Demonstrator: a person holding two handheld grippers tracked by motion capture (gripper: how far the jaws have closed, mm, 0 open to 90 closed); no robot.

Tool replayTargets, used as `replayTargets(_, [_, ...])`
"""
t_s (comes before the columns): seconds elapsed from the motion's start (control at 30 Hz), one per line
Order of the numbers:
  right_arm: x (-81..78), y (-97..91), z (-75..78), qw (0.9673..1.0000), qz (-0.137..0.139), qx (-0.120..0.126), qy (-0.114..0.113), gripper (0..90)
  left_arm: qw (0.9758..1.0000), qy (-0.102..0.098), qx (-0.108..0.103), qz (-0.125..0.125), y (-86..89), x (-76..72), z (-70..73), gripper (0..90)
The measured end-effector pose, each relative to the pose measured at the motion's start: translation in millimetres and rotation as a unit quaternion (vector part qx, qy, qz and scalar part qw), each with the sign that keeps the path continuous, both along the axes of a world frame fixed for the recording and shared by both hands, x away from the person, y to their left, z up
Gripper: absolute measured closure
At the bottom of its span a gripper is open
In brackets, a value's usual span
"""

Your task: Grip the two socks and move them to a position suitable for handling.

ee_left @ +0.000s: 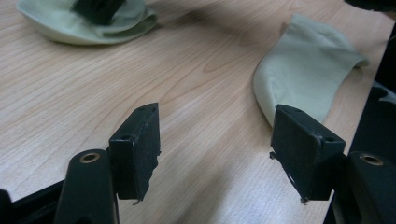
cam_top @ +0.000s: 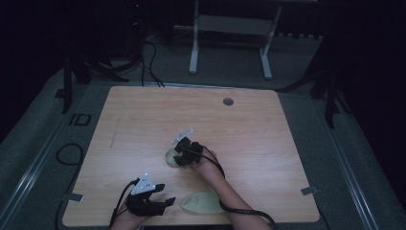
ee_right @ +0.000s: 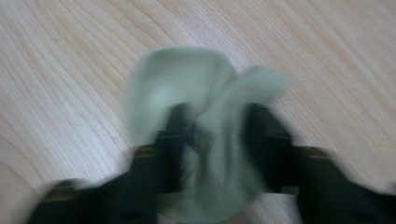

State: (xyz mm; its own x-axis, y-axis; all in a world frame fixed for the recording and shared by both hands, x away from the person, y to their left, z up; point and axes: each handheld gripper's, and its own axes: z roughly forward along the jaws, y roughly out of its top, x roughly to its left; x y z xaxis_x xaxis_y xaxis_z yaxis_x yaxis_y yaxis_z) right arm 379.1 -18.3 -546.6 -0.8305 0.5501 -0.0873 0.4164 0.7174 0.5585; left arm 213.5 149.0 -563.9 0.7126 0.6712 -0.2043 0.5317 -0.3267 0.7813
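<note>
The right hand-held gripper [cam_top: 178, 155] is down on a crumpled pale green sock [ee_right: 196, 140] near the middle of the desk [cam_top: 249, 124]. In the right gripper view a bunched fold of the fabric sits between its two black jaws, which look pressed into it from both sides, though that picture is blurred, so how firm the hold is remains a judgement. A second sock [cam_top: 203, 202] lies flat at the near edge of the desk, just beside the left hand-held gripper [cam_top: 165, 202], whose jaws stand apart with nothing between them; in the left gripper view the sock's edge [ee_left: 308, 74] runs close to one pad [ee_left: 299, 140] without being pinched.

The step in hand looks like gathering the crumpled sock to pair it with the flat one. To do it well, the right jaws should bite a thick fold, not a single thin layer that could slip out on the lift. Raise it only once the fabric is clearly caught, and move slowly so the loose end does not drag. The left hand-held gripper is best kept low and ready to pin the flat sock against the desk while the other is laid on it.
</note>
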Motion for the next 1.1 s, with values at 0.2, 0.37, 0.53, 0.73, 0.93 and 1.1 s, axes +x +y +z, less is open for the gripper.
replayTargets(0.2, [-4.5, 4.2, 1.3, 0.9998, 0.010, -0.011, -0.010, 78.9, 1.0000, 0.002, -0.001, 0.000, -0.3, -0.5, -0.6, 33.1])
replayTargets(0.37, [-3.3, -1.4, 9.5, 0.9999, 0.003, -0.006, -0.010, 79.5, 1.0000, 0.002, -0.003, 0.000, 1.1, 0.2, -1.1, 33.1])
replayTargets(0.53, [-4.4, -21.8, 42.2, 0.9993, -0.010, 0.026, -0.024, 79.5, 1.0000, 0.002, -0.003, 0.000, 1.4, 0.6, -1.4, 33.2])
replayTargets(0.73, [-11.2, -46.3, 72.7, 0.9980, -0.017, 0.043, -0.044, 79.5, 1.0000, 0.006, -0.005, 0.003, 1.1, 1.4, -1.6, 33.2])
replayTargets(0.93, [-23.5, -73.1, 88.9, 0.9965, -0.031, 0.050, -0.059, 79.5, 1.0000, 0.007, -0.004, 0.003, 0.3, 1.7, -2.1, 33.1])
replayTargets(1.1, [-37.4, -92.8, 91.6, 0.9956, -0.042, 0.056, -0.062, 79.5, 0.9999, 0.009, -0.007, 0.005, 0.4, 2.3, -2.1, 33.1])
